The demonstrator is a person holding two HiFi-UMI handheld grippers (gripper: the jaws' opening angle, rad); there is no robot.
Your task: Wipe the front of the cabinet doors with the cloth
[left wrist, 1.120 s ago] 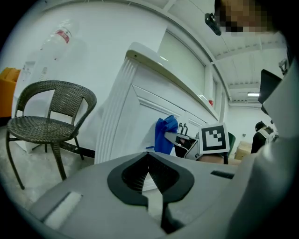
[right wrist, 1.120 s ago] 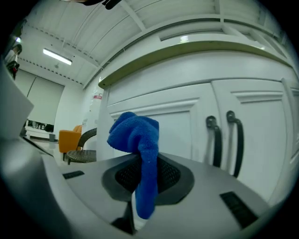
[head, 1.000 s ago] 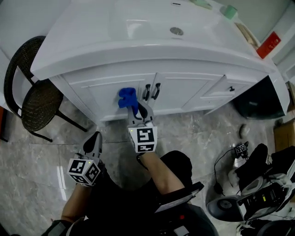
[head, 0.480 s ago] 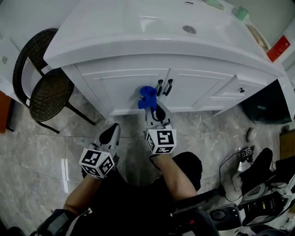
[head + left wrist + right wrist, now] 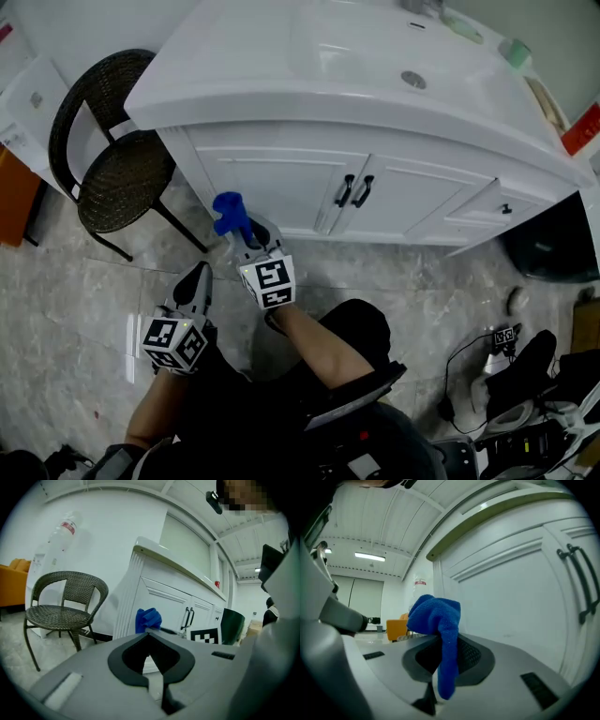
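A blue cloth [image 5: 228,212] is pinched in my right gripper [image 5: 246,232], which is shut on it at the left part of the left white cabinet door [image 5: 272,192]. In the right gripper view the cloth [image 5: 438,620] bunches over the jaw tips and hangs down beside the door panel [image 5: 520,597]. Two black door handles [image 5: 354,191] lie to the right of the cloth. My left gripper [image 5: 195,283] hangs low over the floor, shut with nothing in it. The left gripper view shows the cloth [image 5: 148,619] ahead of its closed jaws.
A dark wicker chair [image 5: 108,159] stands just left of the cabinet. The white sink counter [image 5: 356,70] overhangs the doors. A small drawer [image 5: 492,211] and a dark bin [image 5: 553,248] sit to the right. Cables and equipment [image 5: 511,375] lie on the marble floor at the right.
My right gripper with the cloth has moved left along the door, away from the handles toward the cabinet's left side. The left gripper has stayed low beside it.
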